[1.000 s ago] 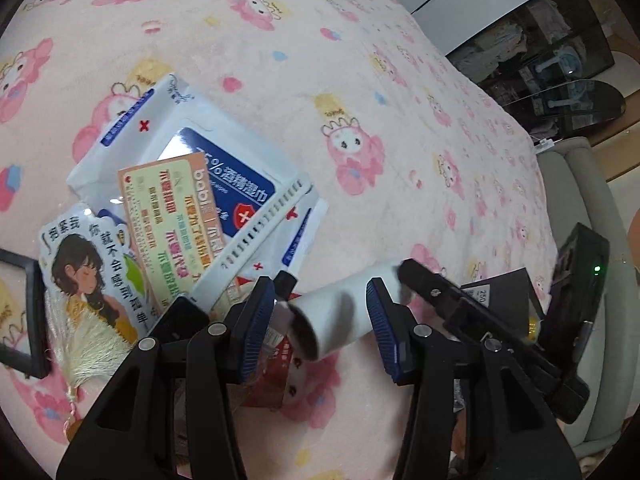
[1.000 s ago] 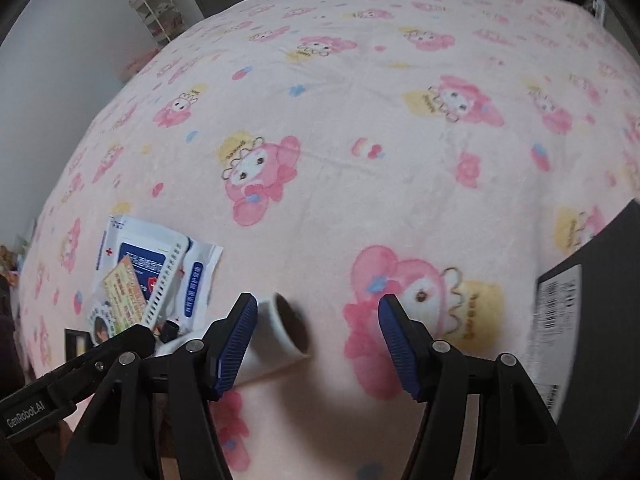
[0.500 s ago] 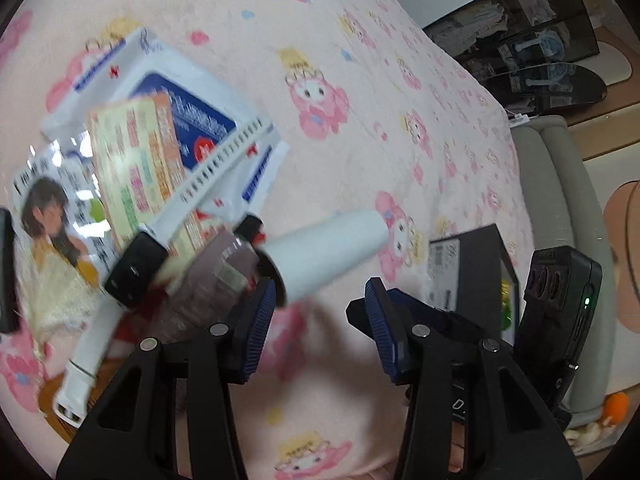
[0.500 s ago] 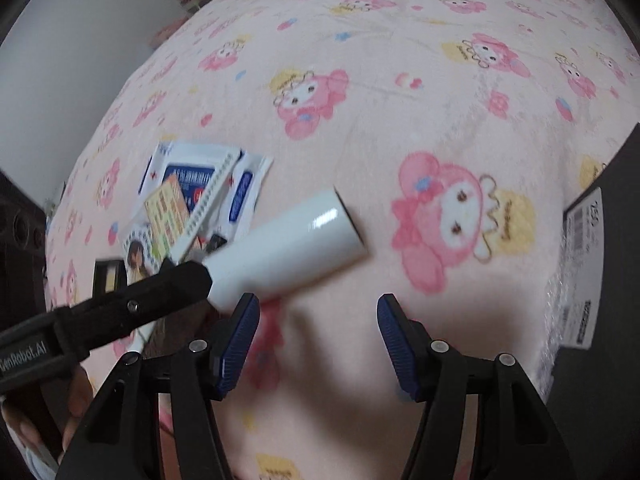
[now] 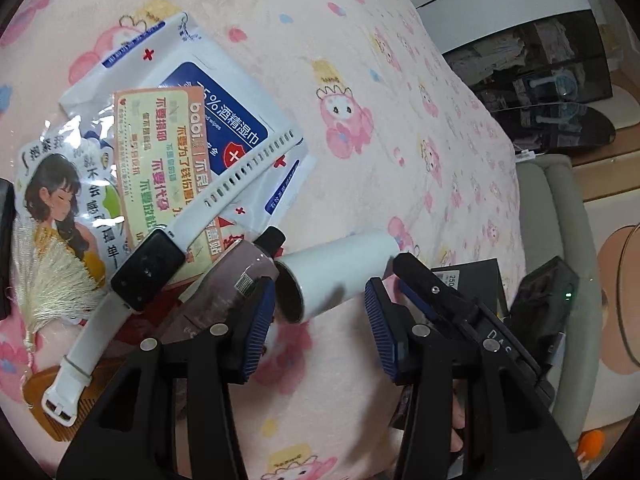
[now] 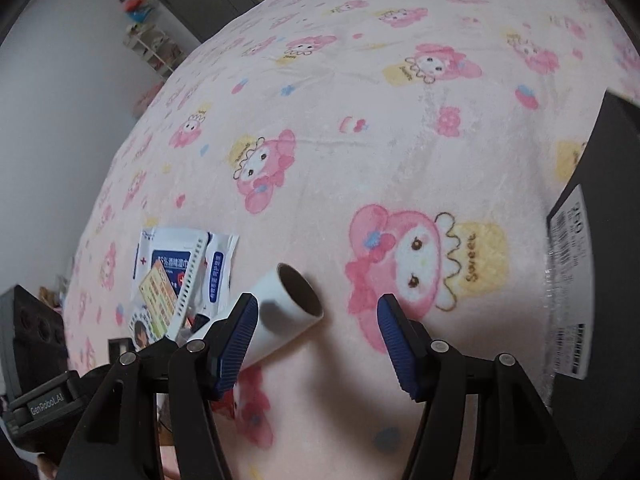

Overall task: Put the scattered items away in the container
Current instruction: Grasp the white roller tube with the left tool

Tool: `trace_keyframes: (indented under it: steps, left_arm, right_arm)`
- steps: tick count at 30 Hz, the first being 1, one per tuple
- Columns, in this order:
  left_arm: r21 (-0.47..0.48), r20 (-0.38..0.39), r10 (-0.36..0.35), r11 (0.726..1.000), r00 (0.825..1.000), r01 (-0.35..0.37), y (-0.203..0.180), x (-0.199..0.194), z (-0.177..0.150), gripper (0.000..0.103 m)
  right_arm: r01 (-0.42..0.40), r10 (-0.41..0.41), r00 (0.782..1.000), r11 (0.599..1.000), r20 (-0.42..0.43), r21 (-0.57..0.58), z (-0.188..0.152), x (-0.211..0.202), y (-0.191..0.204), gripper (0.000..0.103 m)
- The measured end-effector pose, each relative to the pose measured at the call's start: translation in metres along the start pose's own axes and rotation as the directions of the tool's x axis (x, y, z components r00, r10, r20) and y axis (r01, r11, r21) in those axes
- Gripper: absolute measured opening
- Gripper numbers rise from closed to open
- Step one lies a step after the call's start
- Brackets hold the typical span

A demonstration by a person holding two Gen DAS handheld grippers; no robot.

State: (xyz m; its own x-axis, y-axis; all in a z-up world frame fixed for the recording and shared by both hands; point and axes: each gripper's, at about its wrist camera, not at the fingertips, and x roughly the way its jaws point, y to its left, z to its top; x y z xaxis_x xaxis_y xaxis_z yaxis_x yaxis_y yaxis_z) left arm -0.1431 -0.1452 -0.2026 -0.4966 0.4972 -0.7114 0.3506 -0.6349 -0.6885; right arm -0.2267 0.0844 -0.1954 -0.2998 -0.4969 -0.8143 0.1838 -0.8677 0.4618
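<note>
A white cardboard-cored roll [image 5: 340,268] lies on the pink cartoon blanket [image 5: 360,60]. Its dark open end rests by the left pad of my left gripper [image 5: 321,292], which stands open around that end. My right gripper [image 6: 318,304] is open too; the roll [image 6: 280,308] sits beside its left pad and the gap is otherwise empty. Left of the roll is a heap: a wet-wipe packet [image 5: 224,112], an orange card [image 5: 160,148], a tasselled picture bookmark [image 5: 56,208], a white-strapped watch [image 5: 148,268], a mauve bottle [image 5: 236,280] and a wooden comb [image 5: 40,400]. A black box [image 6: 592,240] stands to the right.
The blanket drops off toward a grey sofa [image 5: 560,220] and a dark glass cabinet [image 5: 540,92] on the right. A small black frame [image 5: 6,248] lies at the heap's left edge. Grey wall and a shelf unit [image 6: 148,40] are beyond the bed.
The roll has turned from pointing at my left camera to lying slantwise between the left fingertips. My right gripper has shifted, so the roll's open end is again beside its left pad.
</note>
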Motion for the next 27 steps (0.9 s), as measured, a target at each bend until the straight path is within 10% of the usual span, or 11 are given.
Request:
trace_keyframes:
  steps: [11,27]
  left_arm:
    - [0.045,-0.030,-0.042,0.998,0.999,0.043,-0.011,0.011,0.001,0.046]
    - [0.018,-0.001,-0.073,0.997,0.997,0.073,-0.008,-0.003,-0.002,0.047]
  right_arm:
    - [-0.194,0.195,0.979,0.981,-0.064,0.023,-0.002,0.006,0.008,0.059]
    - [-0.126,0.125,0.992,0.990,0.028,0.063,0.004,-0.007,0.005,0.058]
